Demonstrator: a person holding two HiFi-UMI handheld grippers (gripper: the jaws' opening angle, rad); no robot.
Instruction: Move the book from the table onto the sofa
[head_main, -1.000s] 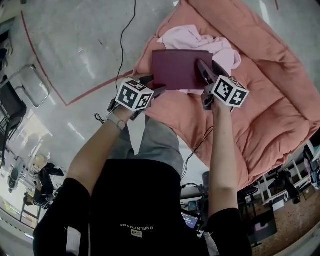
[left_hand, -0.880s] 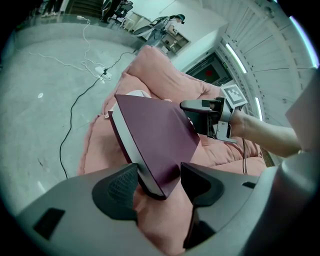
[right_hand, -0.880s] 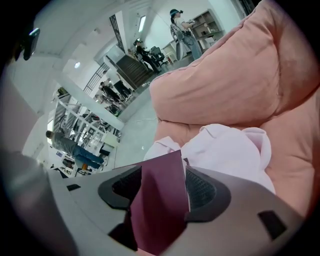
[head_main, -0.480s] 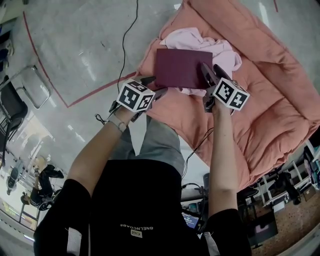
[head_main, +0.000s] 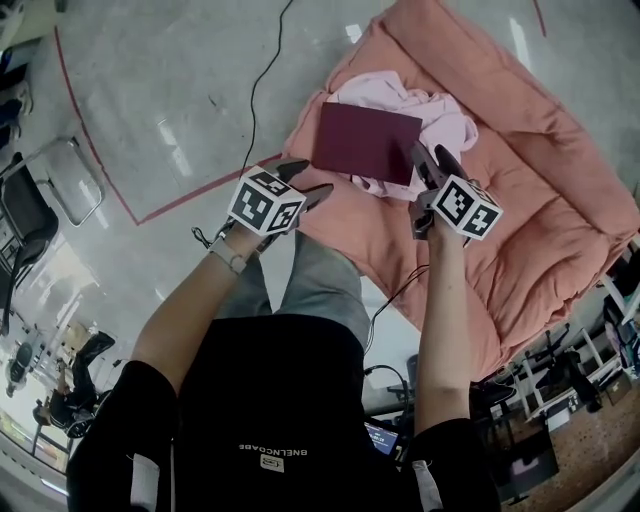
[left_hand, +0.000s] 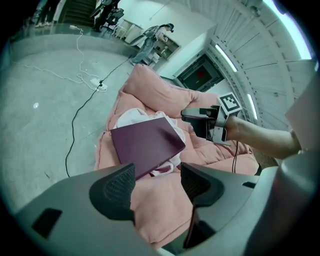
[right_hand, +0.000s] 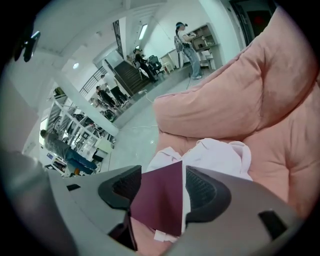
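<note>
Currently the dark maroon rectangular hard-cover book (head_main: 367, 142) lies closed, cover up, on a crumpled pale pink cloth (head_main: 442, 108). The cloth sits on the salmon-pink padded fabric sofa (head_main: 545, 175), nr its floor-side edge. No desk in any view.

Left hand-held gripper (head_main: 308, 178): jaws stand wide apart, nothing betw. them. Per left gripper view, the book is beyond the tips, clear of both pads, not touched. Gripper is off the book's near-left corner, pointing down at a slant.

Right hand-held gripper (head_main: 430, 155): jaws apart. In right gripper view the book shows through the gap, but a strip of pale cloth is visible betw. its edge and one pad, so no clamp on it. Left gripper view confirms: this gripper hangs just above the book's right side, separate from it.

Both grippers are held by a person in a black top, arms extended over the sofa edge.

Surroundings: grey concrete floor (head_main: 170, 90) w/ a thin black cable (head_main: 256, 90) running toward the sofa, and a red line (head_main: 95, 170) marked on it.
</note>
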